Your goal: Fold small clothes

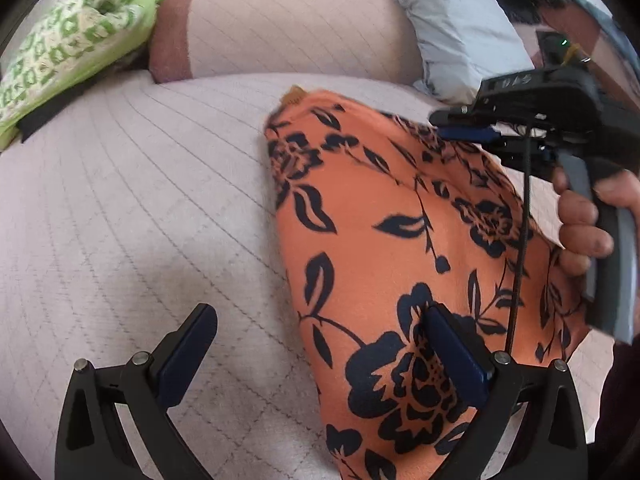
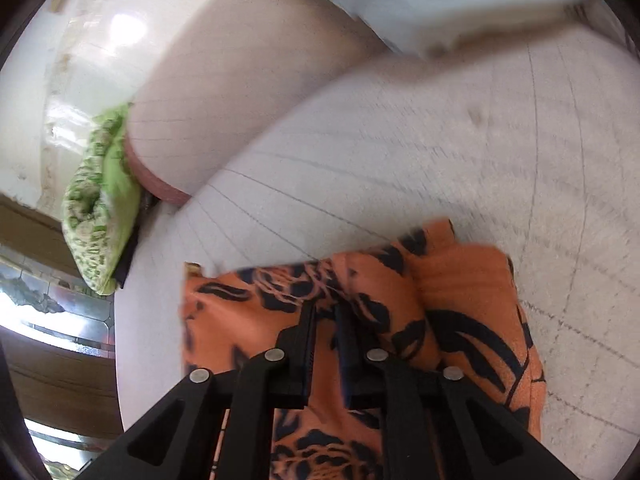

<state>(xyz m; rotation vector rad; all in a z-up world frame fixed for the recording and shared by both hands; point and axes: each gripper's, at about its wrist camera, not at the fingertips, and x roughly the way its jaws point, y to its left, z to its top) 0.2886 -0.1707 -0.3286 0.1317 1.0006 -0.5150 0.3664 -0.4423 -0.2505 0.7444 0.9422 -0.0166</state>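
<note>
An orange garment with a dark floral print (image 1: 384,240) lies on the quilted bed surface (image 1: 140,220). My left gripper (image 1: 320,328) is open and empty, its right finger above the cloth's near part and its left finger over bare quilt. My right gripper (image 2: 325,312) is shut on a fold of the orange garment (image 2: 460,280) and holds it lifted. The right gripper also shows in the left wrist view (image 1: 468,124), at the garment's far right edge, held by a hand.
A green patterned folded cloth (image 1: 76,44) lies at the far left of the bed, also in the right wrist view (image 2: 100,200). A pinkish bolster (image 1: 288,28) and a pale blue pillow (image 1: 452,20) stand at the back.
</note>
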